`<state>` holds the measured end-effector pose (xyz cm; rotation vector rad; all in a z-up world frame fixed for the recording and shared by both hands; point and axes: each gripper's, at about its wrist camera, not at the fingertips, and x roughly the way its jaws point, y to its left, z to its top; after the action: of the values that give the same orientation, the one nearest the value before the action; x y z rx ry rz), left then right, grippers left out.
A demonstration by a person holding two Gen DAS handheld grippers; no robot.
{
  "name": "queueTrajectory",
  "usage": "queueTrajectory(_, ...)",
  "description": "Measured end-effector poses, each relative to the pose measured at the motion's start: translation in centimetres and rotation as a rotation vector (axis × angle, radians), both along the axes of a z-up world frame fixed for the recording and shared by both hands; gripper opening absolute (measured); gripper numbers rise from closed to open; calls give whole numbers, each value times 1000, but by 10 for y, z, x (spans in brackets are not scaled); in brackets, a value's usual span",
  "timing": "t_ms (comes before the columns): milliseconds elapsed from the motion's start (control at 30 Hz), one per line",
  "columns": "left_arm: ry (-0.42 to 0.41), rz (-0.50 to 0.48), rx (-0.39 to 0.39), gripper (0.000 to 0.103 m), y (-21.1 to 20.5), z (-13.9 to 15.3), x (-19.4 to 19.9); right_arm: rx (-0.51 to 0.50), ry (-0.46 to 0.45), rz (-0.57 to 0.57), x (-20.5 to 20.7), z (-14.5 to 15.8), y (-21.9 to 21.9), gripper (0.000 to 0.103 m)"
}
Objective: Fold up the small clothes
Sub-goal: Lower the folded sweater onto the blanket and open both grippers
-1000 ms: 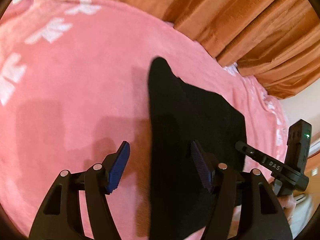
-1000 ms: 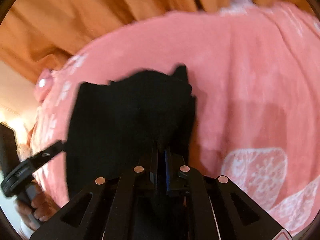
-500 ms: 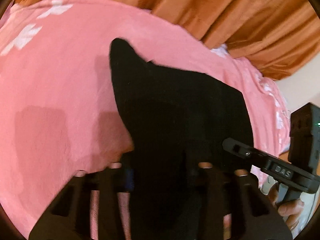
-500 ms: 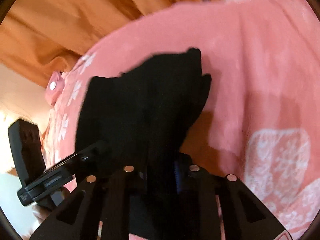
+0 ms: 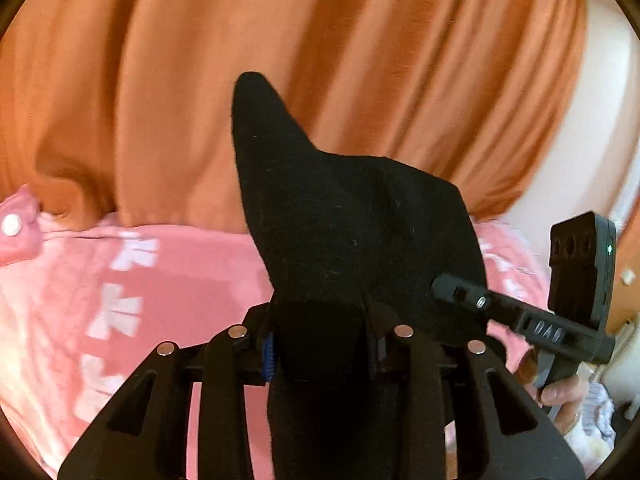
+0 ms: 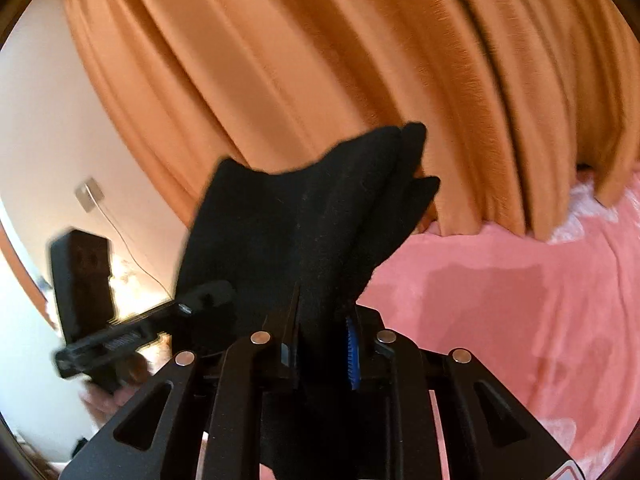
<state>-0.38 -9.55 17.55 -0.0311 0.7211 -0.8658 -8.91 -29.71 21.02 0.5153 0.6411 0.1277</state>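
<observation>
In the left wrist view the left gripper [image 5: 320, 344] fills the bottom of the frame, its jaws closed on a black garment [image 5: 344, 232] that rises from between them to a pointed tip in the upper middle. The cloth hangs clear of the pink bedspread [image 5: 168, 280] at lower left, which carries white flower prints. Orange curtains [image 5: 160, 80] span the top. At the right edge the other gripper [image 5: 520, 320] reaches in, touching the garment's right edge — a hand [image 5: 560, 392] shows beneath it.

In the right wrist view the right gripper [image 6: 322, 344] sits bottom centre, jaws narrow and clamped on the same black garment [image 6: 304, 216], whose folded layers spread up toward the centre. The pink bedspread [image 6: 520, 300] lies lower right, and the orange curtains [image 6: 360, 60] cover the upper frame. A pale wall [image 6: 36, 128] shows at left.
</observation>
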Motion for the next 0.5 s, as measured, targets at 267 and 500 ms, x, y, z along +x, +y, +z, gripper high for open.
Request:
queueTrajectory(267, 341, 243, 53, 43, 61, -164, 83, -62, 316, -16, 45, -146, 14, 29)
queueTrajectory(500, 400, 272, 78, 71, 55, -200, 81, 152, 457, 34, 50, -210, 18, 56)
